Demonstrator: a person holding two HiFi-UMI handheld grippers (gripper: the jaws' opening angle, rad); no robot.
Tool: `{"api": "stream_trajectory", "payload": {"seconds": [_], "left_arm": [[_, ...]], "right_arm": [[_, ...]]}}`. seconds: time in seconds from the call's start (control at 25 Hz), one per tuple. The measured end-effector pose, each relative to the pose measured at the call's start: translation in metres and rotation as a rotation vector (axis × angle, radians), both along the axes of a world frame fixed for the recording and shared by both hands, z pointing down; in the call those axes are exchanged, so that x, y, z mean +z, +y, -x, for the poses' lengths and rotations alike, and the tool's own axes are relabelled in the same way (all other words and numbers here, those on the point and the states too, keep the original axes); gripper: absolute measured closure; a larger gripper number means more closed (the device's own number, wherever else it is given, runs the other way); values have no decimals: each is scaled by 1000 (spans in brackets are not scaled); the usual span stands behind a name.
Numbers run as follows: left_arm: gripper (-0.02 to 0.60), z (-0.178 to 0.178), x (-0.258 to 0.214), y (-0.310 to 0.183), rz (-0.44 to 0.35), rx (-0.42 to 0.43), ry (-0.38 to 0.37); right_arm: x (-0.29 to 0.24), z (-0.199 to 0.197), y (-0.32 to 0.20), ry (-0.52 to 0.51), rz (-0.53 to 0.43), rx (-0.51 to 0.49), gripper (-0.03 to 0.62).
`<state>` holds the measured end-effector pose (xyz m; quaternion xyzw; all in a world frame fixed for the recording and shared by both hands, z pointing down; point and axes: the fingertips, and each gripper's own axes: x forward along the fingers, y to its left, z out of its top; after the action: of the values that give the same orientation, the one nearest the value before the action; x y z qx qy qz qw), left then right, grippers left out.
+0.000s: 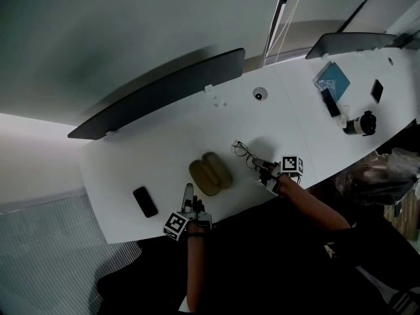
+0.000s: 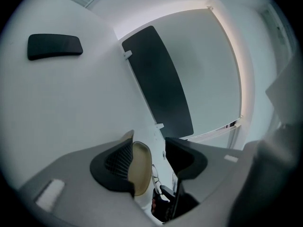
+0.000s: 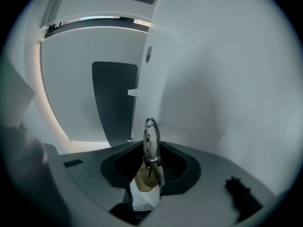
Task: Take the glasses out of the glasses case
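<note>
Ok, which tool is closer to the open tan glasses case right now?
Left. The left tool sits right at the near edge of the open tan glasses case, jaws apart; the right tool is off to its right, gripping the thin-framed glasses.

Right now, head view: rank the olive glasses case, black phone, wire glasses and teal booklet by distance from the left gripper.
Nearest first from the left gripper:
1. olive oval glasses case, just ahead of it, slightly right.
2. flat black phone, to its left.
3. thin wire-framed glasses, to the right, beyond the case.
4. teal booklet, far right, at the back.
</note>
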<state>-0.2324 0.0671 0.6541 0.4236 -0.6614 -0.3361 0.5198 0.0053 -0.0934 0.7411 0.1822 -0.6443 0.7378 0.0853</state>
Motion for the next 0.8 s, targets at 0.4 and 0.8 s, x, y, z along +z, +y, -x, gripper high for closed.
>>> {"api": "stream_trajectory", "payload": {"seconds": [0.4, 0.8], "left_arm": [[359, -5, 44, 17, 129, 143, -24], [362, 4, 59, 21, 141, 203, -20]], "right_arm": [[1, 6, 5, 135, -65, -24, 485], [4, -12, 19, 272, -100, -79, 431]]}}
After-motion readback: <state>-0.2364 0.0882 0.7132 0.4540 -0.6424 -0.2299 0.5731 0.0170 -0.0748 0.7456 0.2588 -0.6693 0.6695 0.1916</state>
